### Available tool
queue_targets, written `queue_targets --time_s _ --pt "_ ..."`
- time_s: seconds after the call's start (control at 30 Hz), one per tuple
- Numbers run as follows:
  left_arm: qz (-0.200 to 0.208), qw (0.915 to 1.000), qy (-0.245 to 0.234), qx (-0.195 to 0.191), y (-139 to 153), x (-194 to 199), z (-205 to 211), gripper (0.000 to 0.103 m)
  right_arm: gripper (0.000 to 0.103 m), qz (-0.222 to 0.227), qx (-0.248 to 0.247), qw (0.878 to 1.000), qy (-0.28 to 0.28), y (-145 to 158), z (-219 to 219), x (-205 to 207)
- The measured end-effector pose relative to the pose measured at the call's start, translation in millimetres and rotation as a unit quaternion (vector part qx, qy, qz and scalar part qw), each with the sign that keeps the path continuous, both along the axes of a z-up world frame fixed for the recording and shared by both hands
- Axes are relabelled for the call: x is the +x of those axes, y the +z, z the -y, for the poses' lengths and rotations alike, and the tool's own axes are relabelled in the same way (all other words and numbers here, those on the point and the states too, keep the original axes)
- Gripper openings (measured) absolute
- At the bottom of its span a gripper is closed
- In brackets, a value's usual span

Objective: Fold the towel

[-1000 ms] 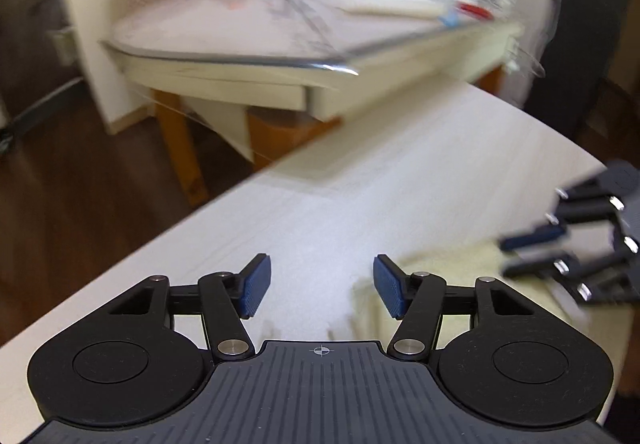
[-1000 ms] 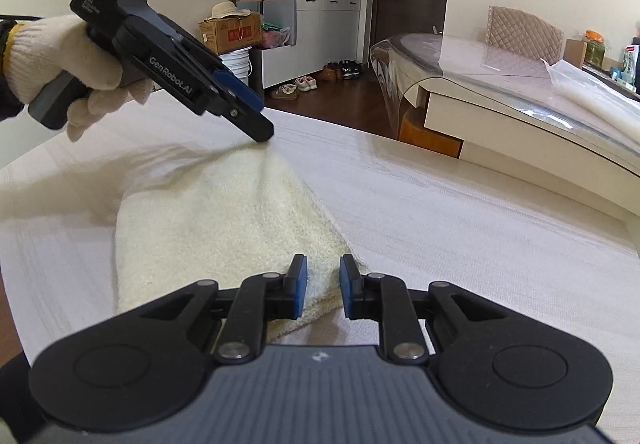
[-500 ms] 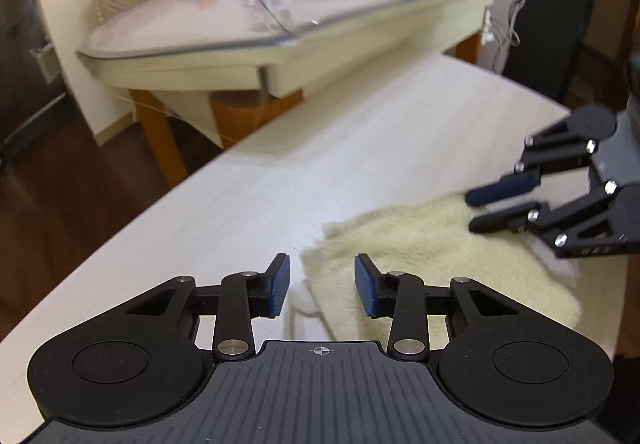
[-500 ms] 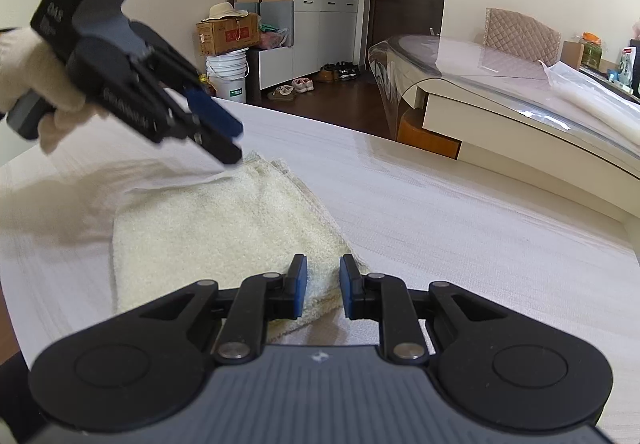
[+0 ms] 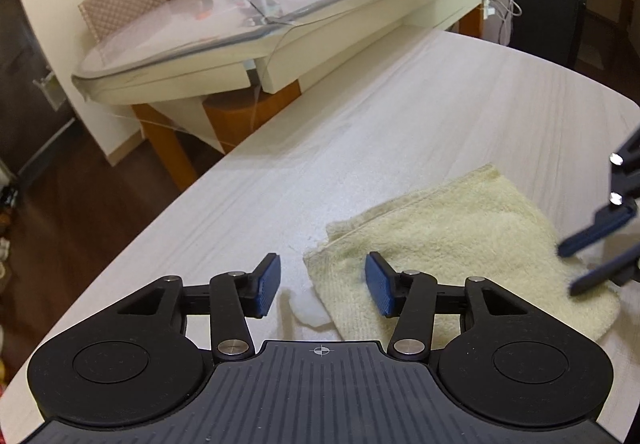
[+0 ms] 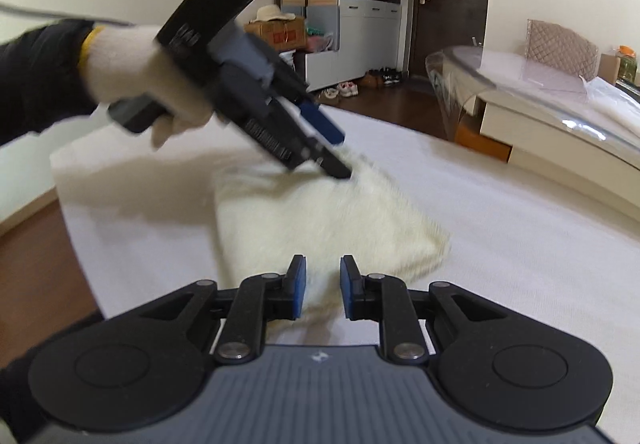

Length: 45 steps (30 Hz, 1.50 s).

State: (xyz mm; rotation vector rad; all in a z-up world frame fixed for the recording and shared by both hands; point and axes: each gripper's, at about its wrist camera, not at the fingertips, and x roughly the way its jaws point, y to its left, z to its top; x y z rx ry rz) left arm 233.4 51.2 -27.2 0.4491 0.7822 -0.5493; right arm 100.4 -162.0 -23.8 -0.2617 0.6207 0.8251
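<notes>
A folded cream towel [image 5: 460,240] lies flat on the white table [image 5: 360,131]; it also shows in the right wrist view [image 6: 320,219]. My left gripper [image 5: 322,286] is open and empty, hovering over the towel's near-left corner. In the right wrist view the left gripper [image 6: 340,153] sits above the towel's far edge, held by a gloved hand [image 6: 132,71]. My right gripper [image 6: 322,288] is open with a narrow gap, empty, just above the towel's near edge. Its blue fingers [image 5: 592,236] enter the left wrist view at the right.
A glass-topped table [image 5: 248,27] with bags and clutter stands close behind the white table. A padded chair [image 5: 120,7] is beyond it. Dark wood floor [image 5: 72,211] lies left of the table edge. Cabinets and shoes [image 6: 352,43] stand at the far wall.
The right gripper has drawn back off the towel's near edge and its jaws have opened slightly. The left gripper has moved in over the towel's far corner and opened wider.
</notes>
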Motion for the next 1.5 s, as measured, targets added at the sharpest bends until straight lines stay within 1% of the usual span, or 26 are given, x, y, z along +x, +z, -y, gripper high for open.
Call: queue_targets --time_s 0.07,0.13,0.23,0.3,0.4,0.47,0.53,0.6,0.67,0.77,0.83,1.0,1.07,1.17,1.27,1.37,1.5 --pt "0.001 1.0 0.004 -0.001 2.8 -1.9 0.5 0.047 0.022 -0.003 0.006 1.0 -0.008 -0.8 3.2 -3.8" --pt "0.007 0.9999 0.011 -0.01 9.4 -7.5 -2.0 0.046 0.022 0.0 0.014 1.0 -0.017 0.6 6.0 -5.5" --pt "0.019 0.9991 0.02 -0.032 23.9 -24.9 -9.1 0.045 0.022 0.013 0.038 0.999 -0.021 9.1 10.6 -10.7" --pt "0.026 0.9986 0.018 -0.042 32.4 -50.1 -11.5 0.045 0.022 0.016 0.048 0.999 -0.012 14.6 10.6 -15.9" --pt "0.018 0.999 0.008 -0.041 28.1 -75.3 -6.6 0.047 0.022 0.024 0.034 0.999 0.004 12.6 3.3 -22.5" --pt "0.012 0.9994 0.01 -0.031 15.1 -89.7 -1.7 0.047 0.022 0.026 0.022 0.999 0.011 8.1 -1.7 -24.3" --pt "0.004 0.9992 0.02 -0.035 4.1 -95.5 -1.8 0.045 0.022 0.025 0.01 1.0 0.015 3.1 -5.5 -24.0" --pt "0.005 0.9979 0.036 -0.053 -0.5 -98.5 -6.5 0.046 0.022 0.028 0.001 0.999 0.017 -0.2 -7.9 -24.2" --pt "0.008 0.9972 0.046 -0.058 -1.0 -99.3 -9.2 0.051 0.023 0.03 -0.002 0.999 0.018 -1.3 -8.1 -25.9" --pt "0.01 0.996 0.056 -0.069 -0.6 -99.6 -12.1 0.05 0.024 0.033 -0.001 0.999 0.017 -0.6 -6.4 -28.9" --pt "0.014 0.9946 0.064 -0.081 4.9 -104.1 -15.6 0.048 0.024 0.035 0.0 0.999 0.017 -0.2 -5.2 -30.9" --pt "0.023 0.9924 0.064 -0.102 14.1 -120.4 -22.6 0.048 0.024 0.034 -0.002 0.999 0.017 -1.0 -3.2 -34.3" --pt "0.024 0.9943 0.066 -0.08 7.2 -121.9 -19.3 0.048 0.024 0.03 -0.007 0.999 0.017 -5.9 -3.8 -34.3" --pt "0.017 0.9947 0.073 -0.07 -2.2 -118.6 -20.5 0.05 0.025 0.027 -0.009 0.999 0.016 -7.8 -7.2 -35.3" --pt "0.017 0.995 0.07 -0.069 -3.7 -114.5 -22.7 0.053 0.028 0.021 -0.008 1.0 0.009 -9.6 -10.3 -35.9" --pt "0.024 0.9962 0.065 -0.053 -3.8 -108.3 -24.7 0.054 0.029 0.013 0.0 1.0 0.001 -9.8 -13.2 -37.3" --pt "0.031 0.997 0.064 -0.029 -2.9 -95.5 -31.6 0.054 0.028 0.002 0.016 1.0 0.013 -10.6 -26.3 -46.3"
